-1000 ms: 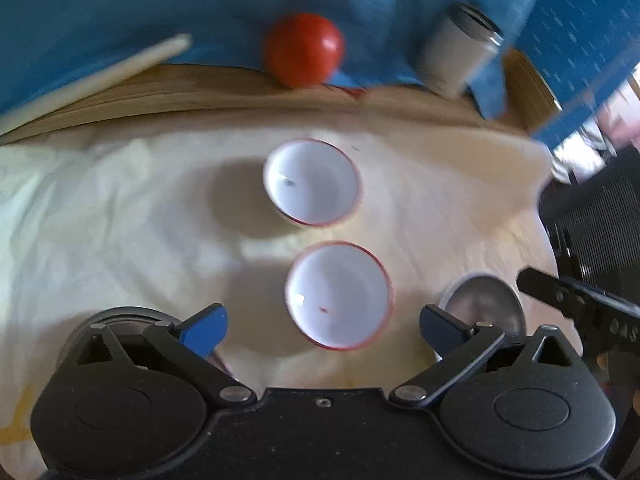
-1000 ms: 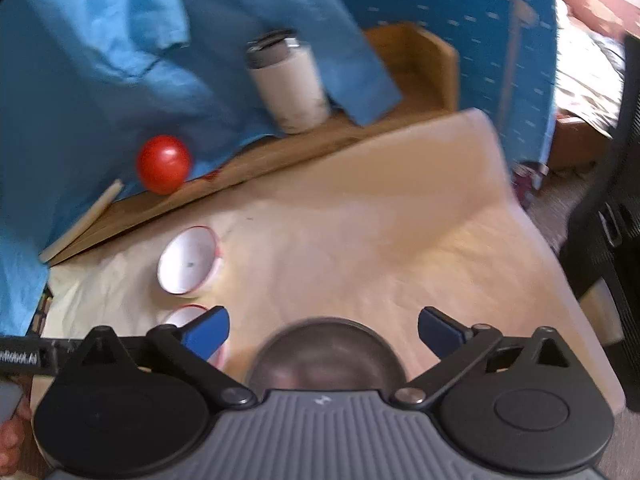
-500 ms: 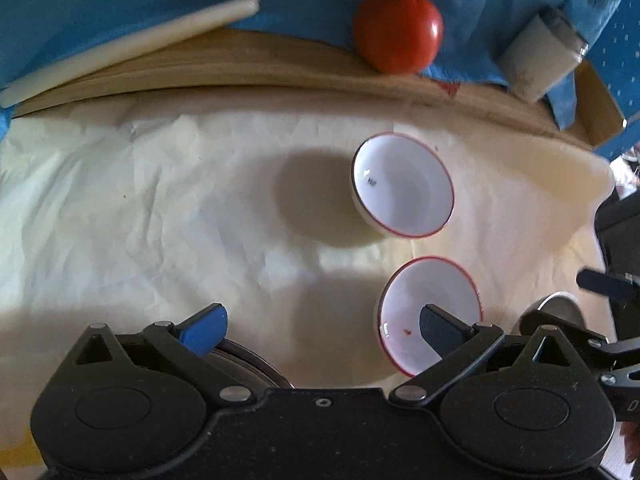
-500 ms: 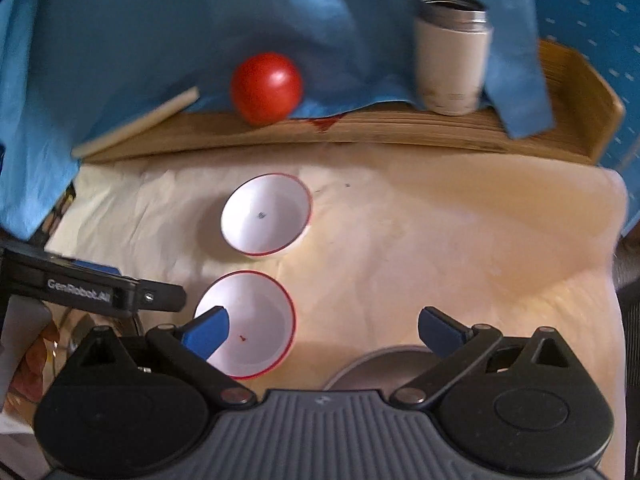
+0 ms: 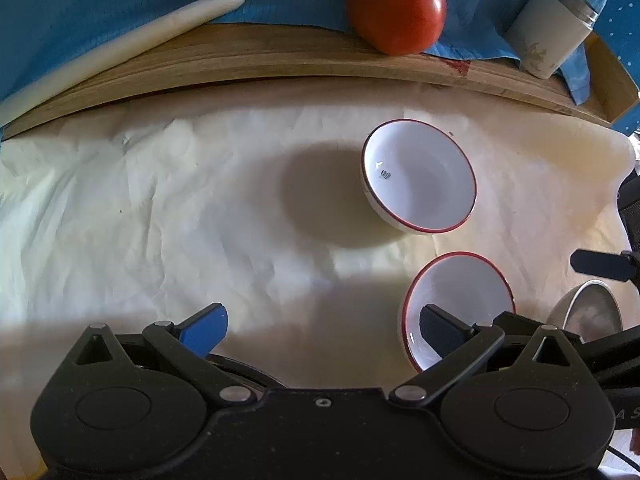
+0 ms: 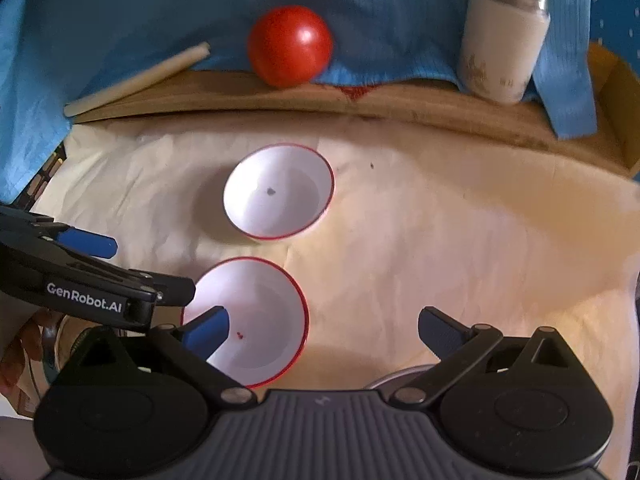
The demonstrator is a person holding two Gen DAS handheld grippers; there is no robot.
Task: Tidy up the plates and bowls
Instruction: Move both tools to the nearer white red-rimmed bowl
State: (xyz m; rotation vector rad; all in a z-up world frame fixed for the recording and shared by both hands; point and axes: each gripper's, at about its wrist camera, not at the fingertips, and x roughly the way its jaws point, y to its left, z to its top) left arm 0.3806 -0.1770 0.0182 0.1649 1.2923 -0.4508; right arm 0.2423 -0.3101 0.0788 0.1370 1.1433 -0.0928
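Two white bowls with red rims stand on the cream cloth. The far bowl (image 5: 420, 182) (image 6: 279, 191) is empty. The near bowl (image 5: 460, 300) (image 6: 256, 320) has a small red speck inside. A metal bowl (image 5: 588, 314) sits at the right, its rim just showing in the right wrist view (image 6: 404, 376). My left gripper (image 5: 322, 322) is open and empty, its right finger over the near bowl's rim. My right gripper (image 6: 322, 328) is open and empty, its left finger over the near bowl. A dark round dish edge (image 5: 240, 368) lies under my left gripper.
A red ball (image 5: 396, 8) (image 6: 290, 46), a white can (image 5: 550, 30) (image 6: 502, 44) and a pale rod (image 5: 120, 46) (image 6: 138, 80) lie on the wooden ledge (image 5: 280, 64) against blue cloth. The cloth's right edge drops off near a black chair (image 5: 630, 216).
My left gripper has swung left, so both bowls now lie to its right. My right gripper has turned left and lowered, bringing the two white bowls to the centre of its view.
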